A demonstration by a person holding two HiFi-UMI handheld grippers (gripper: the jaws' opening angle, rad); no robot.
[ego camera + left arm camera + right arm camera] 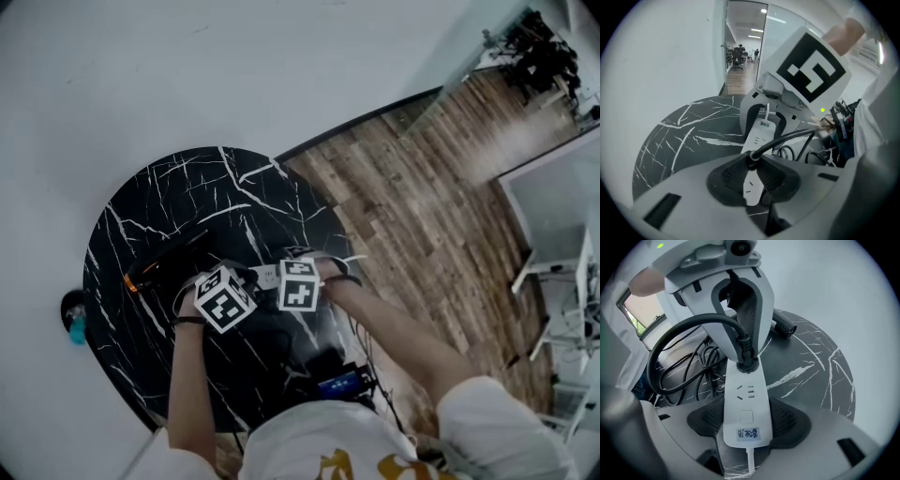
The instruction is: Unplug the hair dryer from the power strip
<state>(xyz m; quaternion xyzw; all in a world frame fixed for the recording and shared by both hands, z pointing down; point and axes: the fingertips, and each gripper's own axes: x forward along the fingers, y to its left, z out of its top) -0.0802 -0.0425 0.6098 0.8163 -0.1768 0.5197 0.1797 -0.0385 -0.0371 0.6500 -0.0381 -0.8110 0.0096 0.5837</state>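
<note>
Black marble with white veins tops the round table (169, 187), and toward its left edge lies a dark body with an orange end (159, 264), which I take for the hair dryer. Next along, the left gripper (751, 165) is closed on the black plug (745, 363), which sits in the far socket of the strip. Its cable (670, 341) loops away slack. To the right, the right gripper (746, 420) pinches the white power strip (744, 399) across its sides, near the labelled end. I'd judge the strip to be light, smooth plastic that would lift with the plug unless held down. The plug is stiff and best gripped by its body and pulled straight out, never by the soft cord.
</note>
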